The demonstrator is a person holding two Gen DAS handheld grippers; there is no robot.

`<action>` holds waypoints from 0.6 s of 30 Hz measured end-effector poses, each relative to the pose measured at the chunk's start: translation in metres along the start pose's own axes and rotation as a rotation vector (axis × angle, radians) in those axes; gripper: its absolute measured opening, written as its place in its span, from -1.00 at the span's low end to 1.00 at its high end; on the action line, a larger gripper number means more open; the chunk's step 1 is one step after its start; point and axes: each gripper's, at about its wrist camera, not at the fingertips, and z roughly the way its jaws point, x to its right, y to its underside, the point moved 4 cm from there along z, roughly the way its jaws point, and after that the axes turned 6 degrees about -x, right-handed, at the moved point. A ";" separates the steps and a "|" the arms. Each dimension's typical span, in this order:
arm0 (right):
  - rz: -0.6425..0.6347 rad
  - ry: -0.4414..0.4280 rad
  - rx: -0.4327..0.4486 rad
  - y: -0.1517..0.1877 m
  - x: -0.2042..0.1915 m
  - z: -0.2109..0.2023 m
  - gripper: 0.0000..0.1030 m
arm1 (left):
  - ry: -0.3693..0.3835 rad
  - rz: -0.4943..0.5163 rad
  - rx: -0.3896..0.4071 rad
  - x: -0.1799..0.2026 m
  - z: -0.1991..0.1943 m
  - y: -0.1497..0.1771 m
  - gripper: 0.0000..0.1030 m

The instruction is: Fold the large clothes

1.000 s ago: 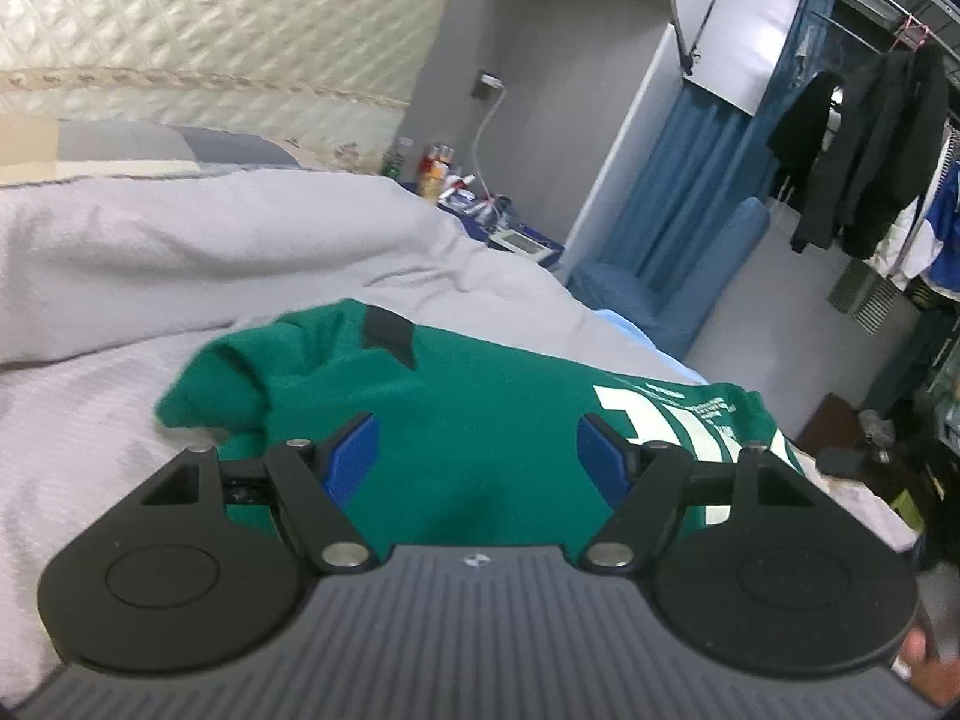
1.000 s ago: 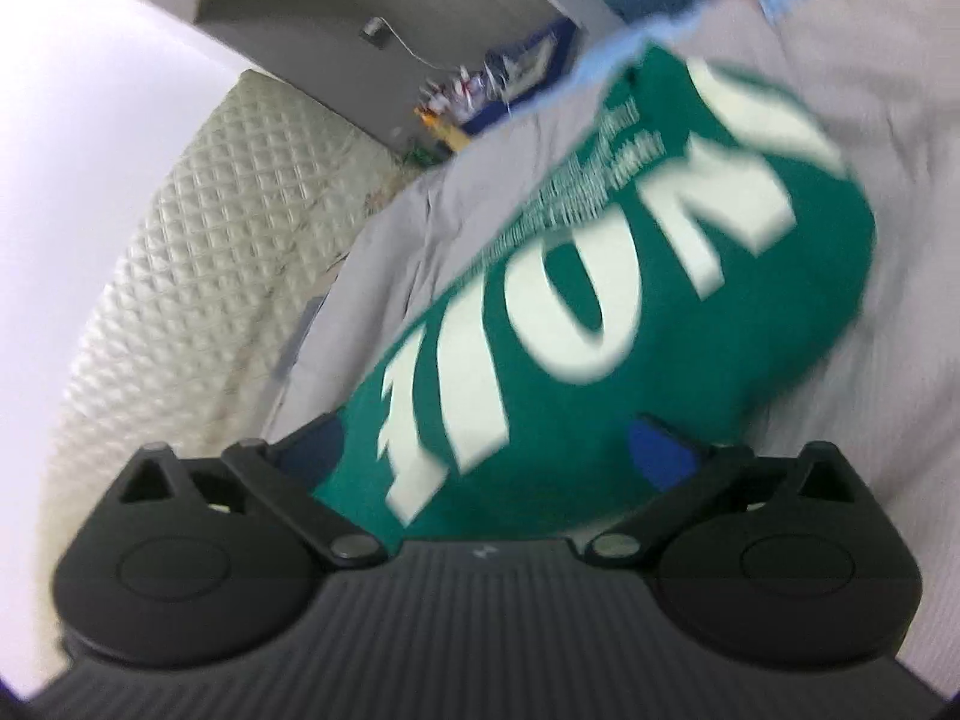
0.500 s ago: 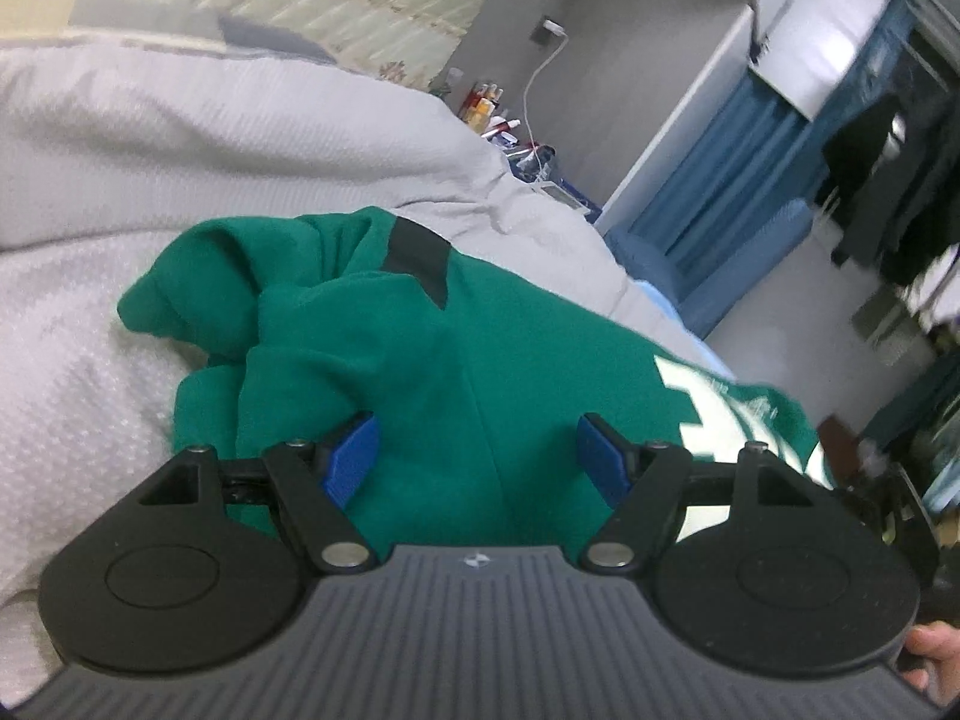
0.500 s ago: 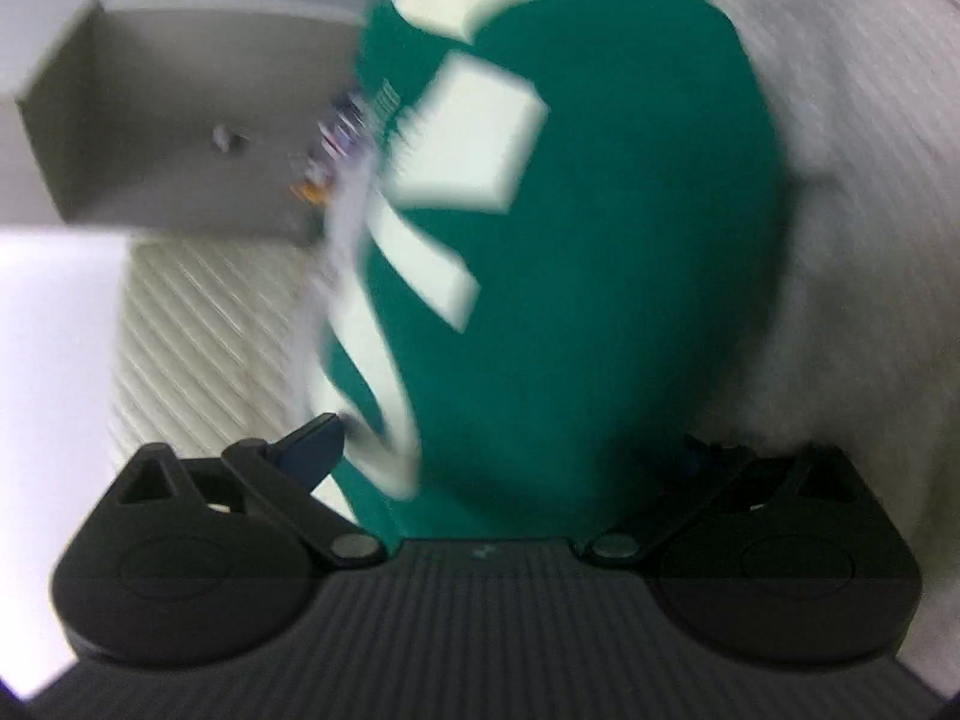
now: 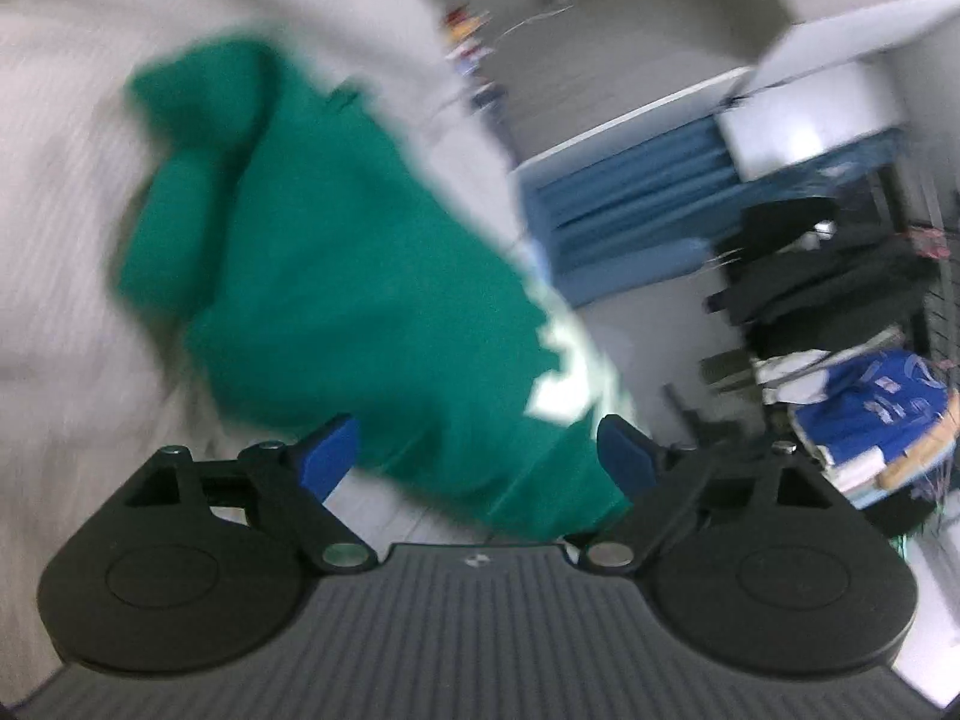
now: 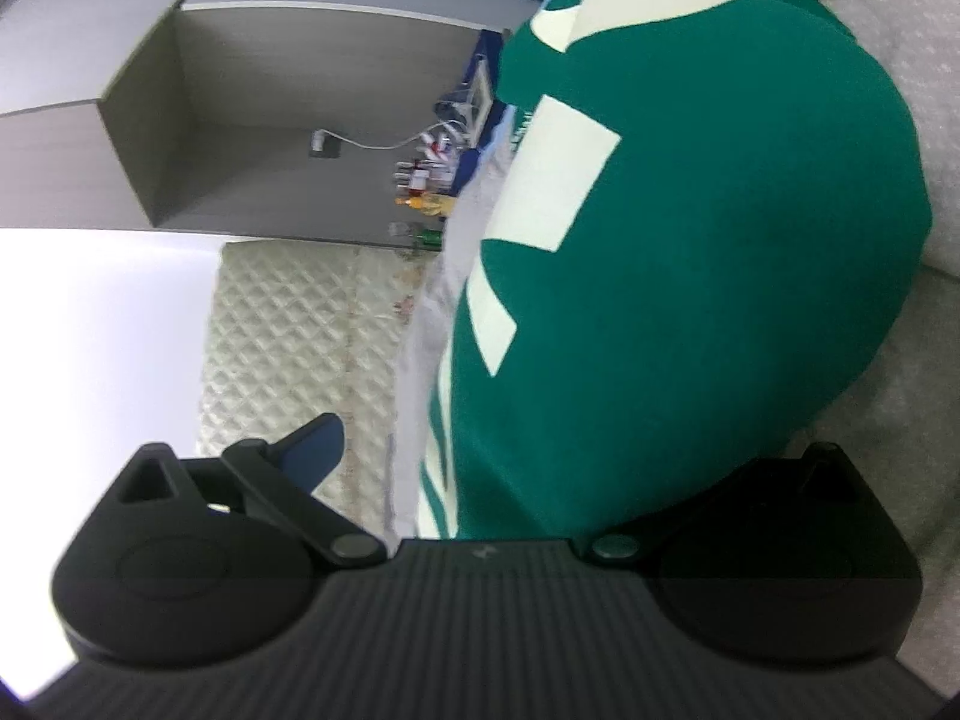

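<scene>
Left gripper spread wide, jaws just opened further, green garment between them but unpinched; right gripper with one finger buried under cloth, grip impossible to tell; garment bundled on grey bedding, headboard beyond

green garment (cream lettering), grey bedding

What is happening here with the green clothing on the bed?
A person holding two grippers is folding a green sweatshirt with pale lettering on a grey bedcover. The left gripper has just been opening, its jaws wide with cloth between them. The right gripper is at the other end; one finger is hidden under the cloth.
</scene>
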 end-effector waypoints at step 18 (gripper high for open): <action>-0.002 0.278 0.099 -0.023 0.019 -0.002 1.00 | 0.053 -0.368 0.111 -0.077 0.048 -0.036 0.81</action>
